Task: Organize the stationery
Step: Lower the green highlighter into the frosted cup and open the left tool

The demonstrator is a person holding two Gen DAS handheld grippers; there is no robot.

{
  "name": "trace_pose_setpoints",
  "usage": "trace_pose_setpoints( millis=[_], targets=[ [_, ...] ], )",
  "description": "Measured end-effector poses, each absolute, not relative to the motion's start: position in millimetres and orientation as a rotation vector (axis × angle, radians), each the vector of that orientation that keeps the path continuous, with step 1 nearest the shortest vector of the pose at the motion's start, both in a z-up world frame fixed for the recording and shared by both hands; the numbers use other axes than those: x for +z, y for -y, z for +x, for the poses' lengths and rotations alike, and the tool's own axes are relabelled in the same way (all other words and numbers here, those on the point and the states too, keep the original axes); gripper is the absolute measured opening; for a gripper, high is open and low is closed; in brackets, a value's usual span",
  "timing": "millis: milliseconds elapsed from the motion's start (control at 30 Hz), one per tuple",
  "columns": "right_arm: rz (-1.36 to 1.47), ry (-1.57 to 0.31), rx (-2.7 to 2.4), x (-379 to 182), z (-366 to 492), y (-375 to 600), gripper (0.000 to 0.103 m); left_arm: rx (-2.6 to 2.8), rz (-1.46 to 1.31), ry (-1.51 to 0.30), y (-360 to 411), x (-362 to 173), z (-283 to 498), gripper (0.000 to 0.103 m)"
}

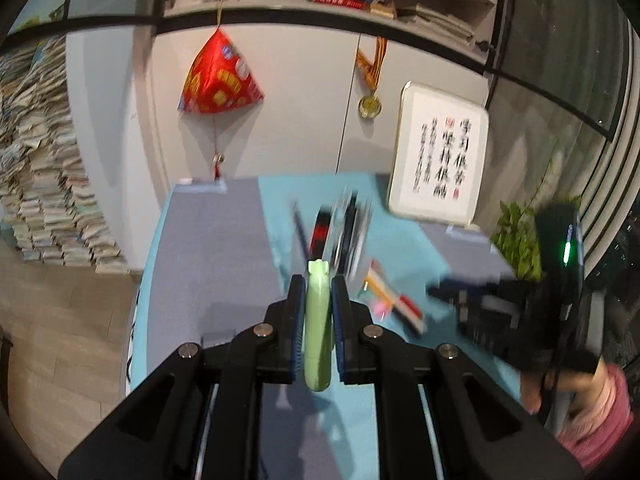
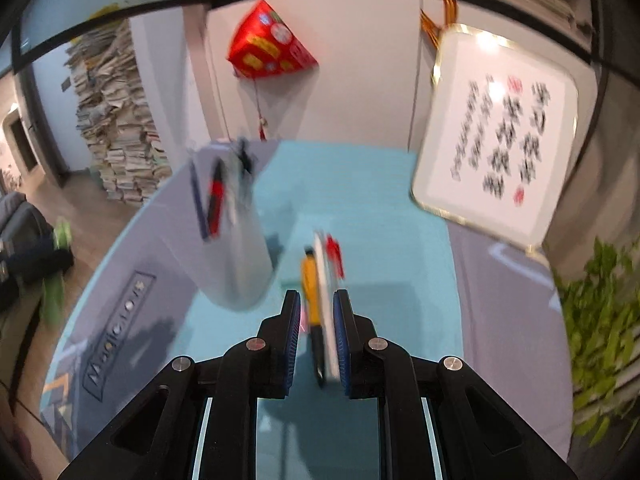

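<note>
My left gripper [image 1: 317, 280] is shut on a pale green stationery item [image 1: 317, 328] that stands upright between its pads, above the teal mat [image 1: 280, 216]. Just beyond it is a blurred pen holder [image 1: 344, 232] with several pens in it. Loose pens [image 1: 394, 302] lie on the mat to the right, and my right gripper [image 1: 444, 294] hovers beside them. In the right wrist view my right gripper [image 2: 317, 296] has its pads a little apart. The yellow, white and red pens [image 2: 311, 292] on the mat show in that gap, blurred and not gripped. The pale pen holder [image 2: 236, 248] stands to the left.
A framed calligraphy panel [image 1: 438, 160] leans on the wall at the back right. A leafy plant [image 1: 516, 236] stands at the table's right edge. Stacked books [image 1: 48, 200] rise from the floor on the left. A pink sleeve [image 1: 600, 412] shows behind the right gripper.
</note>
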State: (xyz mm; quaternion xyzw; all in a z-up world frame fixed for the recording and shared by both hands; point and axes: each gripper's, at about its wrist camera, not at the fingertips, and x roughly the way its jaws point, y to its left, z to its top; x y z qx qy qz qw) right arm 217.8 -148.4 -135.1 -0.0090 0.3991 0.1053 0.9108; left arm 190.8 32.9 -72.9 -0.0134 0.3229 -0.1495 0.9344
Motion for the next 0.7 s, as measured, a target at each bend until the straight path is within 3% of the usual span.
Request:
trace_pose_setpoints(
  millis=[233,700],
  targets=[
    [0.051,-0.869,0.186,-152,211,179,0.016,-0.332,-0.127,-0.607,-20,-57,239,0.011],
    [0.079,-0.914,0.172,-169,218,201,0.016,-0.279,-0.120,-0.652,-7,-94,268,0.011]
  ],
)
